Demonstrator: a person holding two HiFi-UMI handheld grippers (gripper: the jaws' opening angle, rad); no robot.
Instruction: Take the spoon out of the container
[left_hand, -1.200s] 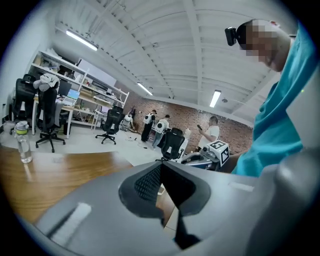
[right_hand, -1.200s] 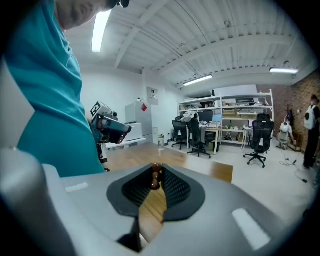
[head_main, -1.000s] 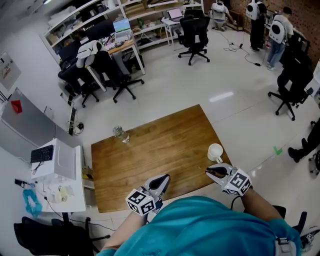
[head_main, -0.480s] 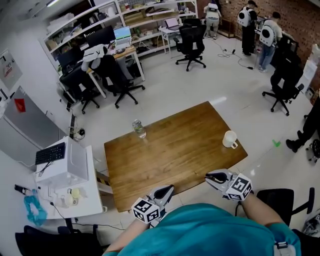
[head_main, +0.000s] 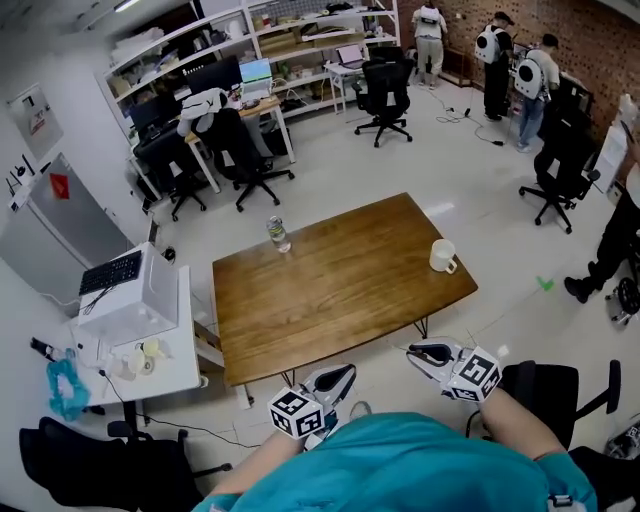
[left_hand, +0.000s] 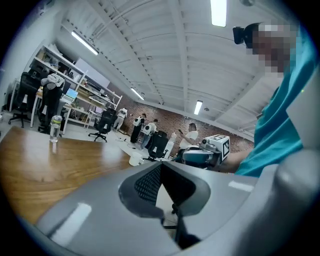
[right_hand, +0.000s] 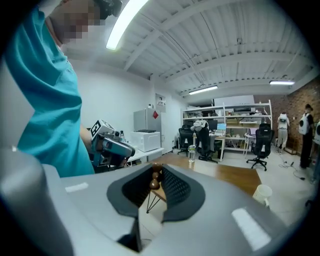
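A white mug (head_main: 441, 257) stands near the right edge of the wooden table (head_main: 340, 285); it also shows in the right gripper view (right_hand: 262, 193) and the left gripper view (left_hand: 135, 159). My right gripper (head_main: 425, 353) hangs over the floor in front of the table, well short of the mug. It is shut on a brown wooden spoon (right_hand: 155, 176), whose knobbed handle shows between the pads; the bowl end is hidden. The left gripper (head_main: 342, 377) is shut with nothing in it, also off the table's near edge.
A clear water bottle (head_main: 277, 234) stands at the table's far left corner. A white side desk (head_main: 140, 330) with a keyboard sits to the left. Office chairs (head_main: 385, 90), shelves and standing people (head_main: 497, 50) fill the back of the room.
The view has drawn back from the table. Both grippers were over its near edge and are now over the floor in front of it. The mug is farther from the right gripper.
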